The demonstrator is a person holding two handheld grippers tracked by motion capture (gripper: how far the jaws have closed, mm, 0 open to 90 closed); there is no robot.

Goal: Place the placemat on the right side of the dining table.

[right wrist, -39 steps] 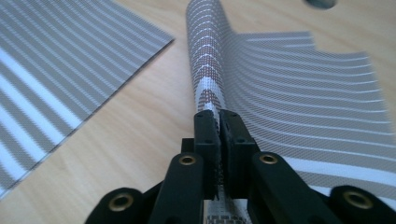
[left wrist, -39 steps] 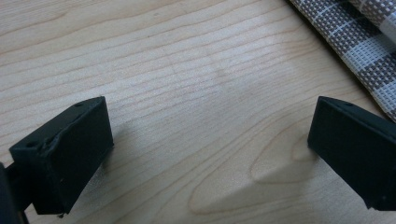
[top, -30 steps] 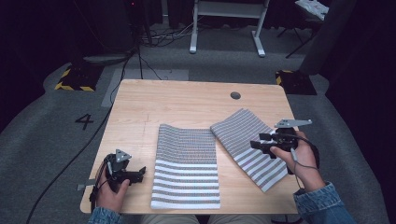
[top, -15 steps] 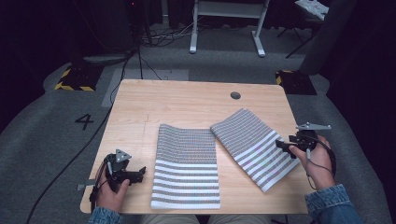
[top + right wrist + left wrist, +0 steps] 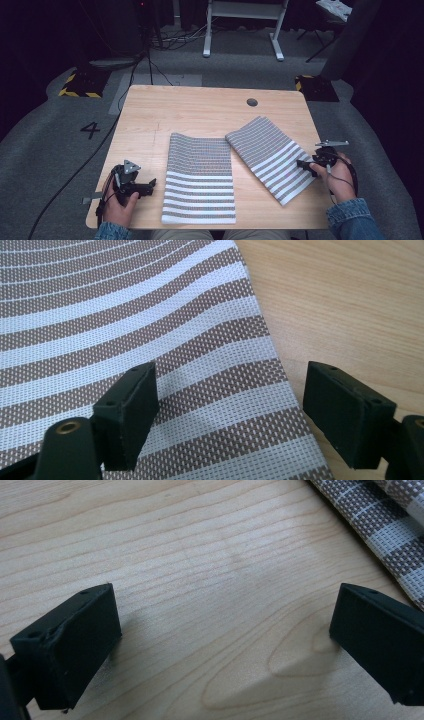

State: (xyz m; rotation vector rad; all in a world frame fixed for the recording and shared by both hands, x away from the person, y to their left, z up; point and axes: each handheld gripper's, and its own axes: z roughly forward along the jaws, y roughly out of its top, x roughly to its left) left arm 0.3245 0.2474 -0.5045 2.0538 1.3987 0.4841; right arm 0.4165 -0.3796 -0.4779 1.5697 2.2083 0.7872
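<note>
The wooden table [image 5: 200, 112] carries two striped woven mats: one mat [image 5: 200, 177] lies flat and square at the near centre, and the second mat [image 5: 270, 150] lies angled just to its right. The right gripper [image 5: 304, 165], jaws wide, sits at the angled mat's right edge, one jaw over the weave. The left gripper [image 5: 150, 186], jaws also wide and empty, rests on bare wood near the centre mat's left edge.

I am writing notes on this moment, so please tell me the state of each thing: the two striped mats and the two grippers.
Middle striped mat: lies flat, square to the table edge, untouched.
Right striped mat: lies flat, turned at an angle, ungripped.
Left gripper: open, over bare wooden table beside the middle mat.
Right gripper: open, jaws straddling the right mat's edge.
</note>
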